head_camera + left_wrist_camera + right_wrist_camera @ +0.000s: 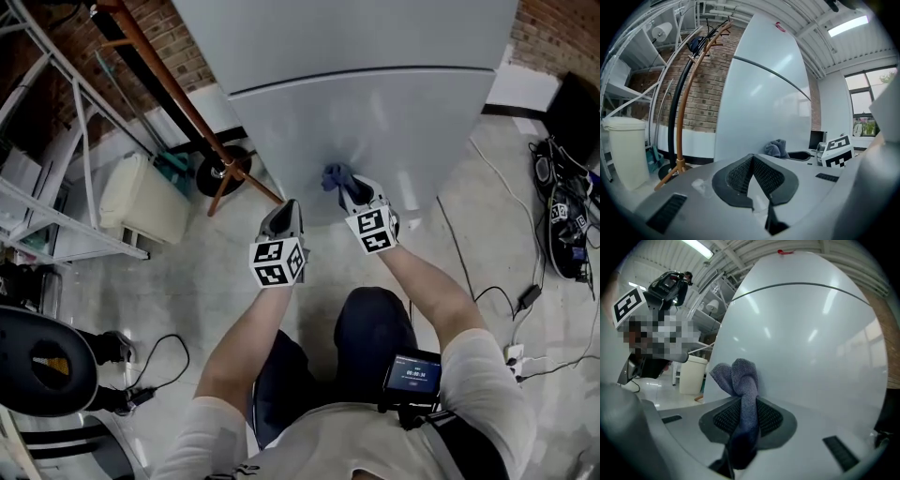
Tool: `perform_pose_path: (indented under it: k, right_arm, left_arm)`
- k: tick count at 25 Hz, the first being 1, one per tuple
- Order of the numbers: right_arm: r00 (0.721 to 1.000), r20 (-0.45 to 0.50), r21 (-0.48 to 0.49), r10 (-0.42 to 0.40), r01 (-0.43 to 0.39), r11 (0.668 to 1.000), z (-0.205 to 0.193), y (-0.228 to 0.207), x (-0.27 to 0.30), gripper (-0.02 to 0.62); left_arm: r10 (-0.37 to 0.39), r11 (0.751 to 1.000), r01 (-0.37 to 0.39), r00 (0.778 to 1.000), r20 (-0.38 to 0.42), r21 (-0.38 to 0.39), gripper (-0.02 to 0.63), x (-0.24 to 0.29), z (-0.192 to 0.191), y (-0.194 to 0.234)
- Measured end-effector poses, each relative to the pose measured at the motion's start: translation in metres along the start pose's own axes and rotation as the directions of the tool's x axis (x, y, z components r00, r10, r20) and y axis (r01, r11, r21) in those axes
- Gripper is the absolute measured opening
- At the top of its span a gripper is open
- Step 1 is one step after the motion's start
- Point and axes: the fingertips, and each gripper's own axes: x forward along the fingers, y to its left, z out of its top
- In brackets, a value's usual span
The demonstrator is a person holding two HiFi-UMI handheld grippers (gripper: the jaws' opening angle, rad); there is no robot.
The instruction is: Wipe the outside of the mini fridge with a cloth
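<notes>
**A:** Where's the cloth [743,378]?

**B:** It's in the right gripper [745,401], whose jaws are clamped on it. The cloth's long axis runs along the jaws. Its bunched end points at the fridge [375,112] and touches the lower door, below the seam and near the bottom edge.

**A:** And the left gripper [753,158]?

**B:** Its jaws are together with nothing between them. It's beside the right one, aimed at the same door near the bottom left corner.

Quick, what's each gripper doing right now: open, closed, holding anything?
Left gripper: shut, nothing between its jaws.
Right gripper: shut on the cloth, which is against the mini fridge.
</notes>
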Motion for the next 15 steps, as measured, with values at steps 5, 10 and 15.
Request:
perform_pose_path:
  k: [5,10,15]
  right_arm:
    - [0.999,0.003,0.004,-0.047,0.047,0.999,-0.009,-0.039,-0.019,0.083]
    - [0.996,-0.006,0.013,-0.092,0.092,0.996,-0.022,-0.079,-0.037,0.083]
    - [0.992,-0.017,0.026,-0.129,0.129,0.991,-0.034,-0.113,-0.054,0.083]
  left_arm:
    - [-0.053,0.999,0.053,0.999,-0.004,0.001,0.003,0.025,-0.002,-0.035]
    - [-0.101,0.995,0.101,0.995,-0.011,0.006,0.003,0.047,-0.004,-0.071]
    - [-0.142,0.99,0.142,0.99,-0.02,0.017,0.003,0.067,-0.005,-0.103]
